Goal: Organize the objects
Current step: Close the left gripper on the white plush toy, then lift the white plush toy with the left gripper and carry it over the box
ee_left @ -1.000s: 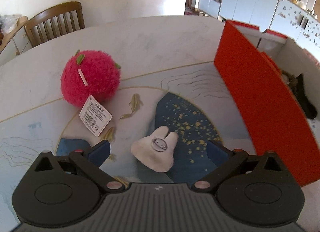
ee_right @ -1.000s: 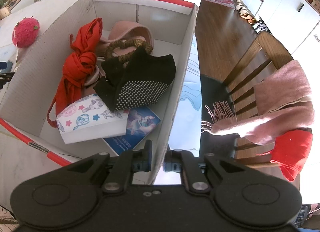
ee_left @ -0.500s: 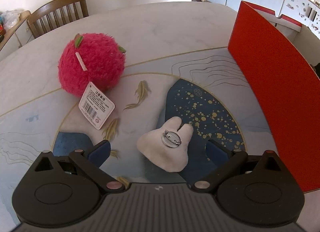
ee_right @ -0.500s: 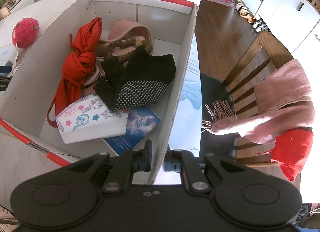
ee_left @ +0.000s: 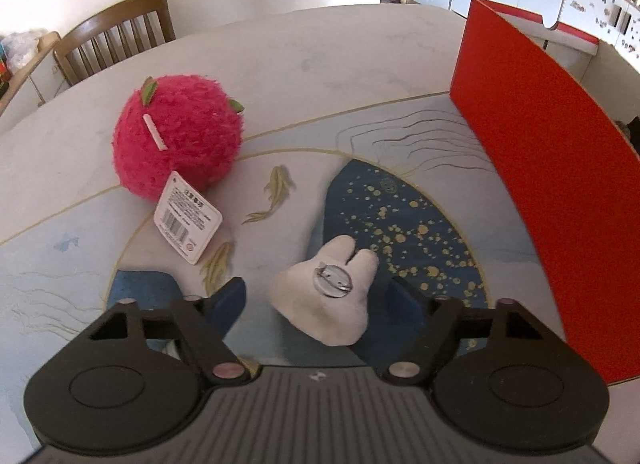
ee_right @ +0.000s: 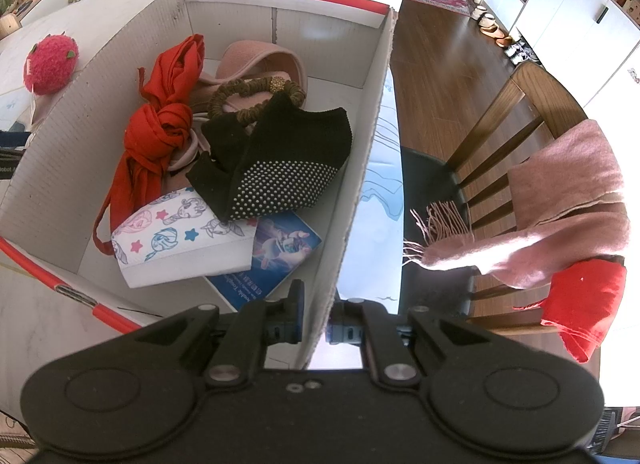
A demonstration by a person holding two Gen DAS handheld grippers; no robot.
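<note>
A painted surface (ee_left: 360, 64) is carrying the loose things, and the white plush badge (ee_left: 326, 290) is lying between the spread fingers of the left gripper (ee_left: 320, 298), its long axis pointing away. The right gripper (ee_right: 316, 322) is clamping the box (ee_right: 360, 152) wall, so the left is nearer.

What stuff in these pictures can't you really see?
- White plush, left wrist view: it lies pin side up, so its other side is hidden.
- Paper tag on the pink plush ball: print too small to read.
- Blue card, right wrist view: partly covered by the patterned pouch.
- Pink item in the box: mostly buried under the red cloth and black sock.
</note>
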